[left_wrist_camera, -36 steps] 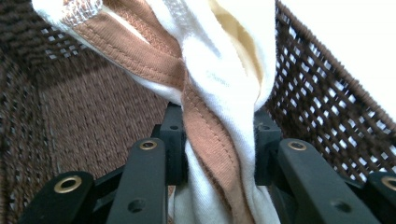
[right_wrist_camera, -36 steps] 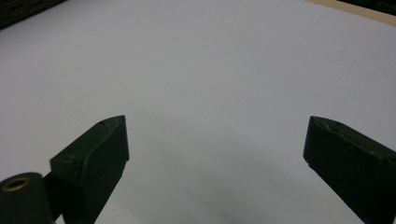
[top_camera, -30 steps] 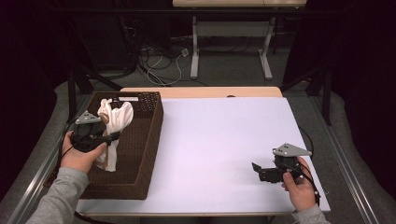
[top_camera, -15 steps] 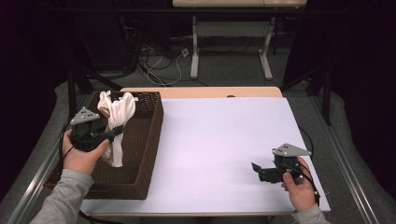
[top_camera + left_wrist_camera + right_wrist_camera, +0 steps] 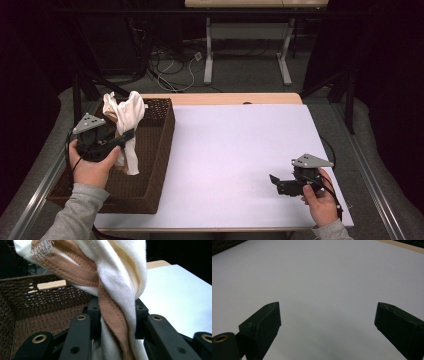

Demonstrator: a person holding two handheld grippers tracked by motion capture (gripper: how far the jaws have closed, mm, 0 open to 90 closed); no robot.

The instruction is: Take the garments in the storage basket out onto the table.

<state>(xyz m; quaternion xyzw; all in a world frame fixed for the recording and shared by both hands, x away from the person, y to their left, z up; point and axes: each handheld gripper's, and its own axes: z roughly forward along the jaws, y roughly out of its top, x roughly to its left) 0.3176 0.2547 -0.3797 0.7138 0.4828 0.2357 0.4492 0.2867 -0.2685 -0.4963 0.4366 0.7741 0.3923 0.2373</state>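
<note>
Here, left gripper (image 5: 113,315) clamped on white cloth (image 5: 120,277), brown hem in its view, right gripper (image 5: 278,183) spread wide over table (image 5: 230,150)

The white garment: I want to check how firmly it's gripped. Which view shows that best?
The left gripper view: the white garment with its brown trim sits pinched between the left gripper fingers, close up. The high view shows the garment small, hanging over the wicker basket. The right gripper view faces bare white table.
</note>
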